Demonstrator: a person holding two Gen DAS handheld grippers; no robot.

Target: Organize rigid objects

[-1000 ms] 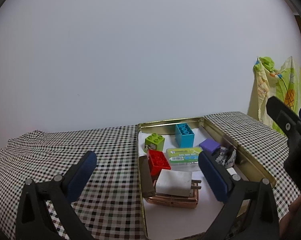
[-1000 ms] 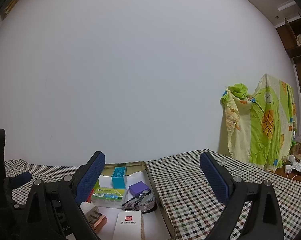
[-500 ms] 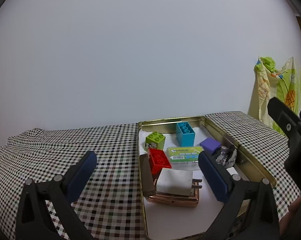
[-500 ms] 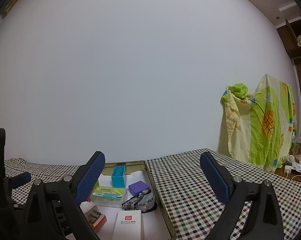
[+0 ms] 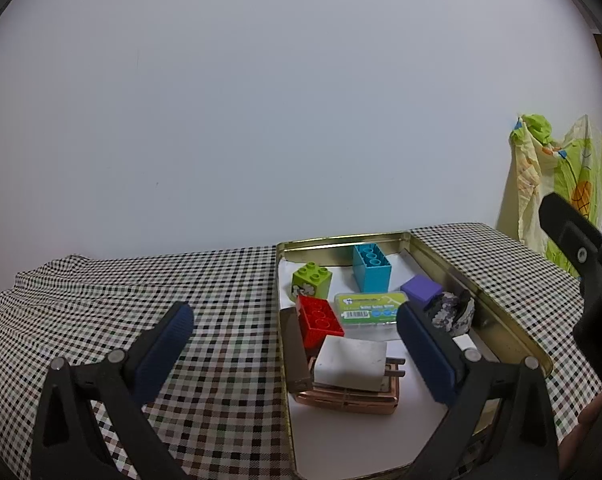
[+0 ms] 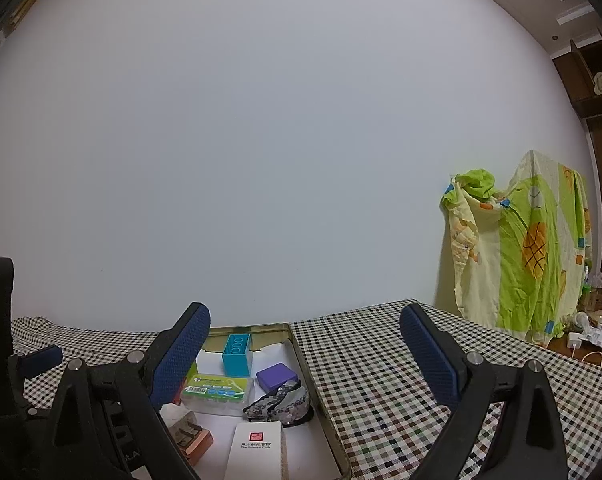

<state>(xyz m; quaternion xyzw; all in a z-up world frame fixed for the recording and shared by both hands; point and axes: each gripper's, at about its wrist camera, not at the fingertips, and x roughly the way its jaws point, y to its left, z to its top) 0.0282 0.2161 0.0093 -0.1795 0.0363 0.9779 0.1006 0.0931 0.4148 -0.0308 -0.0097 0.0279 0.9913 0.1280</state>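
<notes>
A shallow gold-coloured metal tin [image 5: 497, 320] lies on the black-and-white checked cloth surface [image 5: 205, 304] and holds the rigid objects. At its far end stand a lime-green studded toy brick [image 5: 311, 279] on the left and an upright turquoise studded toy brick [image 5: 371, 267] to its right. Nearer lie a red studded toy brick [image 5: 319, 320], a clear plastic case with a green printed label [image 5: 371, 307] just right of it, and a small purple square box [image 5: 421, 291] toward the right wall. A crumpled dark patterned fabric piece [image 5: 451, 314] sits beside the purple box. A white plug-in charger block [image 5: 351, 364] rests on a copper-coloured flat case [image 5: 353, 398]; a brown flat bar [image 5: 295, 348] leans along the left wall. In the right wrist view, a white printed card box [image 6: 255, 450] lies at the near end.

The left gripper [image 5: 293, 350] hovers over the near left part of the tin, jaws spread wide, grasping nothing. The right gripper [image 6: 305, 354] hovers over the tin's right rim, jaws likewise spread and empty. A green-and-yellow printed cloth [image 6: 521, 248] hangs at far right against the white wall [image 6: 261, 140].
</notes>
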